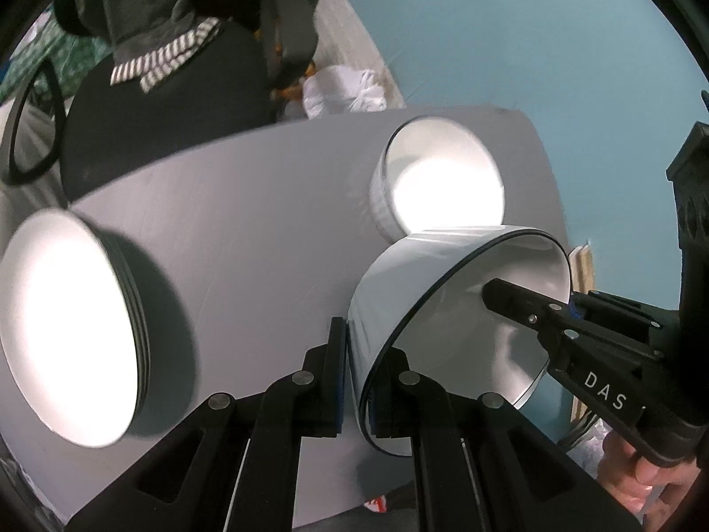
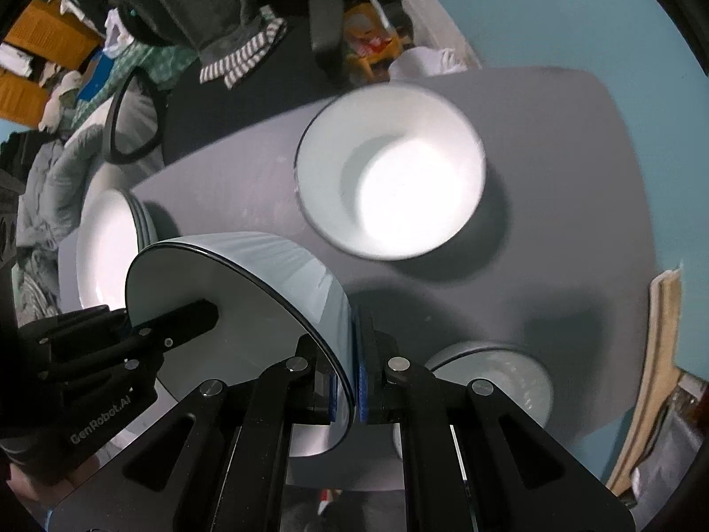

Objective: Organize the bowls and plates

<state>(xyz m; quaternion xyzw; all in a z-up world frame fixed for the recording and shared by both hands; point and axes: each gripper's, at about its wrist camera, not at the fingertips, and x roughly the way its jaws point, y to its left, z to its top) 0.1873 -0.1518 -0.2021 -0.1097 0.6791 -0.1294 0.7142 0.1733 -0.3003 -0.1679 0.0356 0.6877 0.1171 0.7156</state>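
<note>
1. Held bowl (image 1: 425, 292): lifted off the surface (image 1: 248, 204), tipped on its side, dark-rimmed mouth facing the right-hand side, near the surface's near edge.
2. Left tool (image 1: 356, 377): pinching the bowl's wall at the rim, one finger outside, one inside.
3. Right tool (image 2: 350, 381): likewise pressed onto the same bowl's wall from the opposite side of the rim, blue pads on either face. Both tools therefore clamped on one bowl, facing each other across it.
4. Second bowl (image 2: 390, 173): upright and apart on the surface toward the far right corner, mouth up, nothing inside as far as visible.
5. Plates (image 1: 66, 328): a stack of a few, at the left edge of the surface, well apart from the bowls.
6. Third bowl (image 2: 492, 377): partly hidden behind the right tool's fingers, at the near right edge; contents unclear.
7. Key relation: second bowl lies ahead and slightly right of the held bowl, beyond both tools; right hand nearer to it. Held bowl's axis roughly horizontal, target's vertical.
8. Judged step: carrying the held bowl for nesting into the second bowl. Needs righting to mouth-up and centring over the target before lowering.
9. Risk: rim striking rim if still tilted; slip if one tool lets go early.
</note>
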